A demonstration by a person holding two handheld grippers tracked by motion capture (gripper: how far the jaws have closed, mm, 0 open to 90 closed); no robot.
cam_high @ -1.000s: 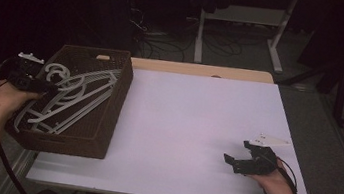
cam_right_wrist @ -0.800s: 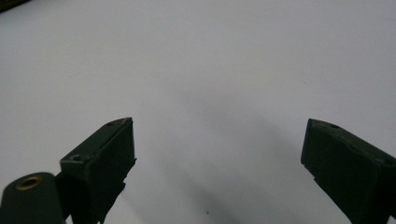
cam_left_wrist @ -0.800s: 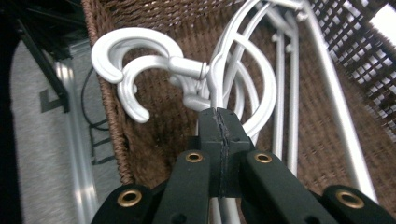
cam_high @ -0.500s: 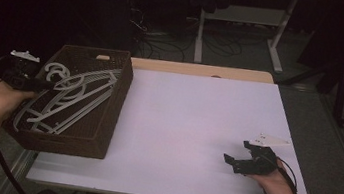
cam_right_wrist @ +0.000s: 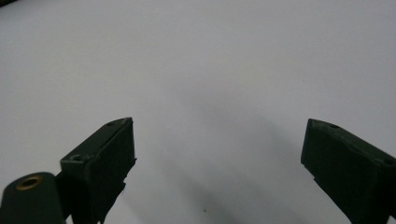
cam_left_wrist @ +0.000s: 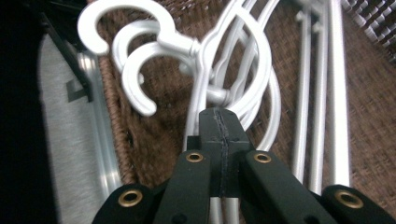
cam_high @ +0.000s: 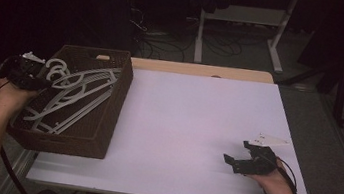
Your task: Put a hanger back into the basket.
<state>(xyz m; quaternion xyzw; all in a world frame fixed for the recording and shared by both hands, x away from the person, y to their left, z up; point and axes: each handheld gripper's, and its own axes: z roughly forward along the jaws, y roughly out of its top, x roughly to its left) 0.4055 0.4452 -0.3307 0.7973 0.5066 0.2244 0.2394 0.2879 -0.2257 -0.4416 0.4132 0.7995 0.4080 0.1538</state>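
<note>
white plastic hangers [cam_high: 77, 94] lay piled in a dark woven basket [cam_high: 112, 114] at the left end of the white table [cam_high: 196, 130], their hooks [cam_left_wrist: 135, 60] curling toward the basket's far left corner. the left gripper [cam_left_wrist: 219, 128] sat over that corner with its jaws pressed together, hanger rods passing just under the tips; whether they pinched one could not be told. well apart, near the table's front right, the right gripper [cam_high: 242, 159] rested low over bare tabletop in a hand [cam_high: 277, 184], jaws spread wide around nothing.

White plastic hangers [cam_high: 71, 96] – tangled pile (hooks leftward), inside brown wicker basket [cam_high: 106, 118]
</note>
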